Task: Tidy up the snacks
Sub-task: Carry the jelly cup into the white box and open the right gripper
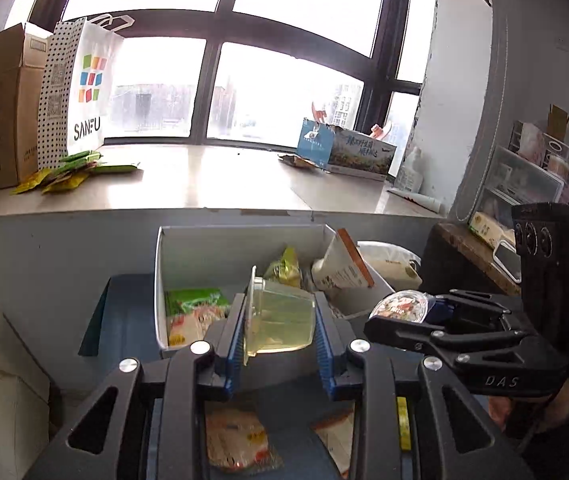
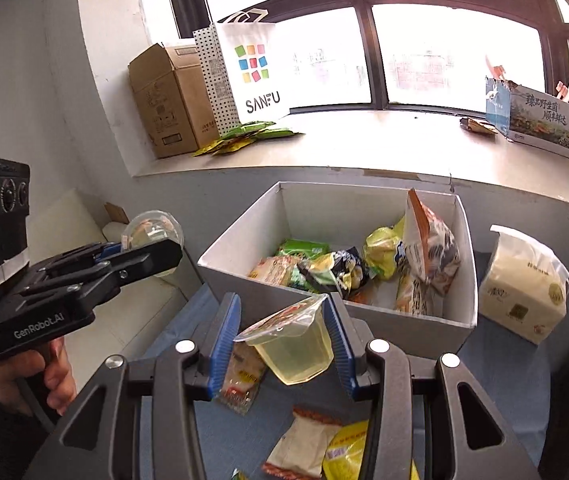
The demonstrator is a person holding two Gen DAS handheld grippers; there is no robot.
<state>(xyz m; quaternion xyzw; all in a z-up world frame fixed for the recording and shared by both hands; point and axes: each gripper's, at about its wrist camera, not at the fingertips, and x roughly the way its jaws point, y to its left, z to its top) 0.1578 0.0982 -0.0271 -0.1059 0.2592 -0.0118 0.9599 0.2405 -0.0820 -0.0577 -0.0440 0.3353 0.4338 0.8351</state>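
My left gripper (image 1: 280, 332) is shut on a clear jelly cup (image 1: 284, 316) of pale yellow jelly, which lies on its side between the blue pads. My right gripper (image 2: 284, 336) is shut on a second jelly cup (image 2: 296, 348), tilted, with its printed lid facing up and left. Both cups hang just in front of the white box (image 2: 240, 240), which holds several snack packets. Each gripper shows in the other's view: the right gripper (image 1: 388, 320) with its cup (image 1: 400, 306), and the left gripper (image 2: 156, 248) with its cup (image 2: 152, 230).
Loose snack packets (image 2: 308, 444) lie on the blue surface under the grippers. A tissue pack (image 2: 524, 288) stands right of the box. On the windowsill behind are a cardboard carton (image 2: 168, 100), a SANFU paper bag (image 2: 252, 68), green sachets (image 2: 252, 136) and a printed box (image 2: 540, 120).
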